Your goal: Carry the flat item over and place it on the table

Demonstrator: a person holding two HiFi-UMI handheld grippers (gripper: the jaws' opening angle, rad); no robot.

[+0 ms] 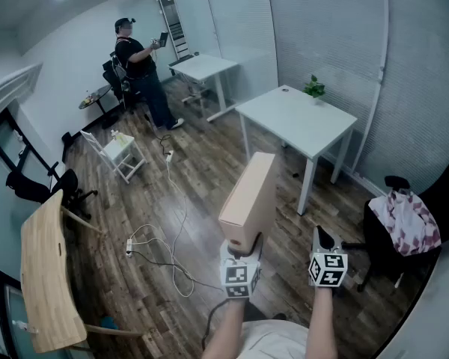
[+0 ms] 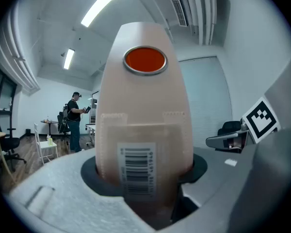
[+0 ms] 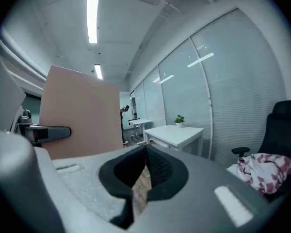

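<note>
Two white rectangular surfaces stand ahead of you on the brown wood-plank floor (image 1: 209, 170): the nearer white surface (image 1: 295, 122) lies just beyond your claws, and the farther white surface (image 1: 206, 67) is at the back of the room beside a person in dark clothes (image 1: 138, 66). Next in size is the flat tan cardboard box (image 1: 248, 197), which is in the air, standing on its narrow end and touching neither surface. Your left claw (image 1: 242, 254) has it by the lower end; in the left gripper view its jaws stand wide and press on either face of the box (image 2: 144, 115), just below the barcode label. Your right claw (image 1: 323, 247) hangs beside it, and in the right gripper view its jaws (image 3: 146, 152) are together with nothing between them. You look to be mid-carry, with the placing not yet begun. The next move likely calls for stepping up to the nearer surface, bringing the box over its bare middle, clear of the small green potted plant (image 1: 313, 88) on the far edge, tipping it down onto a broad face, and only then spreading the left jaws.
</note>
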